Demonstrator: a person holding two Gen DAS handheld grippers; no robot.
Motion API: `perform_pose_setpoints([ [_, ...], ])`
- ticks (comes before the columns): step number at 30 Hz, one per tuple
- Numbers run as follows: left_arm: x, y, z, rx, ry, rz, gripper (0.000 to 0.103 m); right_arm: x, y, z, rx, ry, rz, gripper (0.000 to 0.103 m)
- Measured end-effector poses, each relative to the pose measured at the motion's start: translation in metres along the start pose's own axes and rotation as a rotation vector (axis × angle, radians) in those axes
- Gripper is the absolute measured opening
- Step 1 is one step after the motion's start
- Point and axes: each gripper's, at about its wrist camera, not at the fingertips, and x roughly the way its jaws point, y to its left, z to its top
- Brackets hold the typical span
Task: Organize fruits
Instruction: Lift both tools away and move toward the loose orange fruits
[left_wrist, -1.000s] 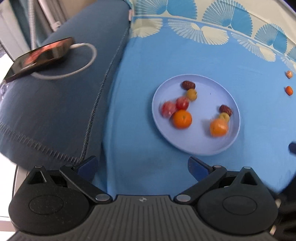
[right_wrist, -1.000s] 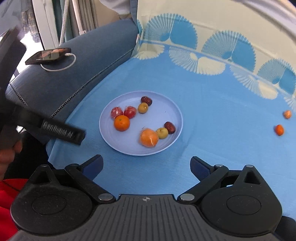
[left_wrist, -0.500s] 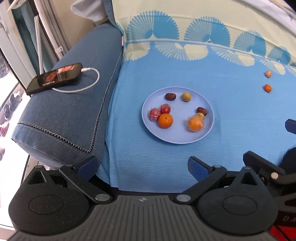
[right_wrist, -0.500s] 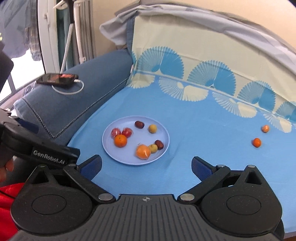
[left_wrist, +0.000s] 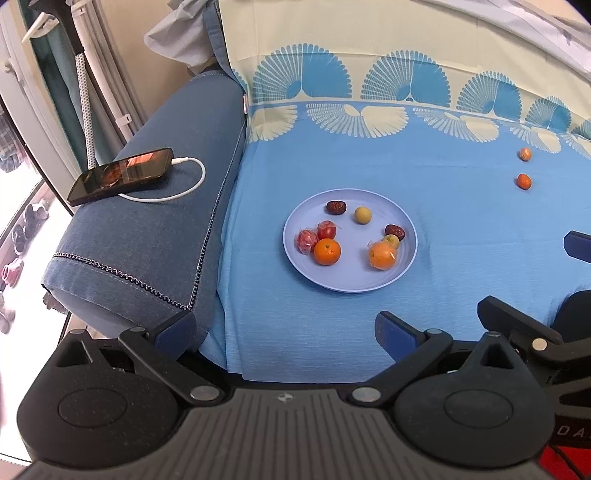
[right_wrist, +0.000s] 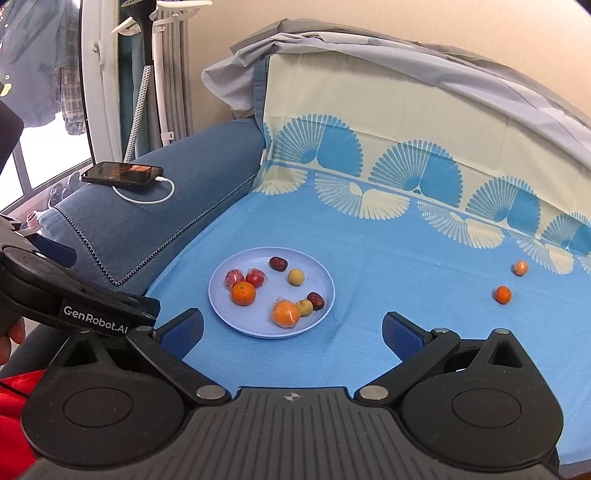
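Observation:
A pale blue plate (left_wrist: 404, 221) (right_wrist: 325, 291) lies on the blue sheet and holds several fruits: a bare orange (left_wrist: 327, 252) (right_wrist: 243, 293), a wrapped orange (left_wrist: 382, 255) (right_wrist: 285, 313), two wrapped red fruits (left_wrist: 316, 235), two dark dates and two small yellow fruits. Two small oranges (left_wrist: 523, 181) (right_wrist: 503, 294) lie loose on the sheet at the far right. My left gripper (left_wrist: 284, 334) is open and empty, back from the plate. My right gripper (right_wrist: 291, 334) is open and empty, also short of the plate.
A dark blue sofa arm (left_wrist: 147, 221) on the left carries a phone (left_wrist: 122, 175) on a white charging cable. The patterned sheet rises up the backrest (right_wrist: 406, 110). The other gripper shows at the right edge of the left wrist view (left_wrist: 535, 339).
Both grippers have pulled back and up from the plate, so it looks smaller and farther. Both stay open and empty. The fruits have not moved.

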Motion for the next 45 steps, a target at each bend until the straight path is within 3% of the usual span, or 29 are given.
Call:
perform_pose_setpoints([
  [22,0.018,0.000,-0.001,0.008,0.053,0.007,0.103,0.013,-0.009,-0.008,0.046,0.044,0.029,0.102],
  [31,0.038,-0.025,0.010,0.106,0.085,0.043,0.103,0.031,-0.042,-0.020,0.156,0.063,0.016,0.102],
  [34,0.048,-0.044,0.023,0.149,0.088,0.041,0.103,0.035,-0.070,-0.022,0.212,0.037,-0.042,0.102],
  [39,0.065,-0.096,0.059,0.236,0.066,-0.005,0.103,0.029,-0.146,-0.025,0.270,-0.047,-0.260,0.102],
  [45,0.091,-0.194,0.110,0.312,0.024,-0.233,0.103,0.033,-0.273,-0.029,0.340,-0.092,-0.467,0.102],
])
